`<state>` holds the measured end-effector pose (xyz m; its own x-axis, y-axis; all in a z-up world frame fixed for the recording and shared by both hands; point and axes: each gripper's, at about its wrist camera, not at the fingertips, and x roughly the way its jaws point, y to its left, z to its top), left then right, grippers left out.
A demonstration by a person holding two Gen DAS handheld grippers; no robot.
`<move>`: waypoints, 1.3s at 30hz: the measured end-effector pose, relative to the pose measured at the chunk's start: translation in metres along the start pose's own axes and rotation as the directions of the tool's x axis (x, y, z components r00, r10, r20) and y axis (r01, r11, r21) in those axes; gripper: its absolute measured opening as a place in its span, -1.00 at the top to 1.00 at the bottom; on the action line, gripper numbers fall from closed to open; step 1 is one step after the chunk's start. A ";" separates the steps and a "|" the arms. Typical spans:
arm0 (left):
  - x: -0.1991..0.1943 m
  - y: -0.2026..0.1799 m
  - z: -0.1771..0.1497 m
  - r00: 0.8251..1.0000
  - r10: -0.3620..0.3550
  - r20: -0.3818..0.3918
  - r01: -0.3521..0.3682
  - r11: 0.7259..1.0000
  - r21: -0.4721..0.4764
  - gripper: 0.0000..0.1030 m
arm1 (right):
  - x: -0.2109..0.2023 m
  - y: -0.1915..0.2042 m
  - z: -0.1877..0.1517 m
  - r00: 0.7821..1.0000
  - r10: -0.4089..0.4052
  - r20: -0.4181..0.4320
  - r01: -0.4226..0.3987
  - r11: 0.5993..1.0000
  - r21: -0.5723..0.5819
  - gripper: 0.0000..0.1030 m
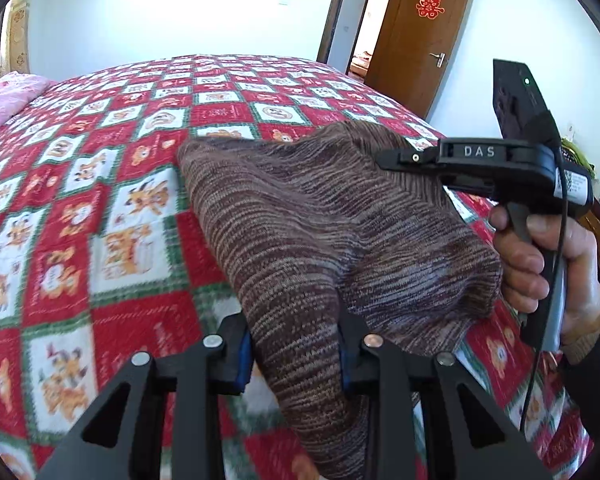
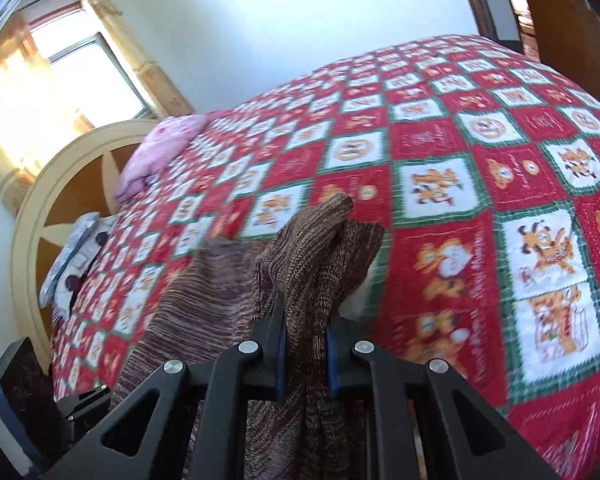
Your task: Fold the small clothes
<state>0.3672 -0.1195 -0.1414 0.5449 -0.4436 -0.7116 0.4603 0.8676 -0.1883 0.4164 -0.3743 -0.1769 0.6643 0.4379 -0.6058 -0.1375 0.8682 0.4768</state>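
Clamping both claws on a brown knitted garment (image 1: 320,248): left claw (image 1: 296,352) pinching a thick fold between its blue pads (image 1: 245,354), right claw (image 2: 306,360) squeezing a bunched edge, cloth pressed tight on both sides. Hanging the knit between the two grips, raised off a red-and-white checked bedspread (image 1: 100,184) and sagging in the middle. Appearing in the left view too: right claw (image 1: 390,159) biting the far upper edge, a hand (image 1: 548,268) wrapped round its handle. Likely carrying one half over the other for a fold. Doing it well probably meaning: keeping both grips level and pulled gently apart so the sag flattens, bringing the held edge down square onto the matching edge, and letting go only once the cloth is resting on the bedspread; loosening early risking a crooked, rumpled fold. Lying farther back: a pink pillow (image 2: 160,148) by the headboard (image 2: 60,184). Standing open beyond: a wooden door (image 1: 420,36).
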 end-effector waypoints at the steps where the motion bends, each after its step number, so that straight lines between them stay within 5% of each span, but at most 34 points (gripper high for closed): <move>1: -0.006 0.002 -0.003 1.000 -0.001 0.001 0.001 1.000 0.000 0.37 | -0.002 0.009 -0.003 1.000 0.014 -0.001 -0.014 1.000 -0.007 0.71; 15: -0.106 0.042 -0.042 0.992 0.107 0.069 -0.106 0.994 -0.018 0.37 | 0.001 0.114 -0.042 0.982 0.190 -0.025 -0.191 0.979 -0.075 0.71; 27: -0.168 0.084 -0.083 0.966 0.228 0.123 -0.223 0.973 -0.058 0.37 | 0.023 0.212 -0.072 0.947 0.308 -0.086 -0.318 0.938 -0.140 0.72; 35: -0.213 0.117 -0.119 0.935 0.320 0.155 -0.301 0.944 -0.132 0.38 | 0.040 0.283 -0.094 0.912 0.383 -0.147 -0.406 0.894 -0.189 0.72; 39: -0.233 0.126 -0.134 0.903 0.390 0.182 -0.371 0.920 -0.128 0.38 | 0.052 0.313 -0.101 0.893 0.410 -0.183 -0.443 0.871 -0.210 0.72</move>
<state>0.2040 0.1239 -0.0901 0.7987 -0.1031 -0.5928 0.1313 0.9913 0.0045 0.3335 -0.0561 -0.1235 0.4026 0.7903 -0.4619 -0.5687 0.6114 0.5503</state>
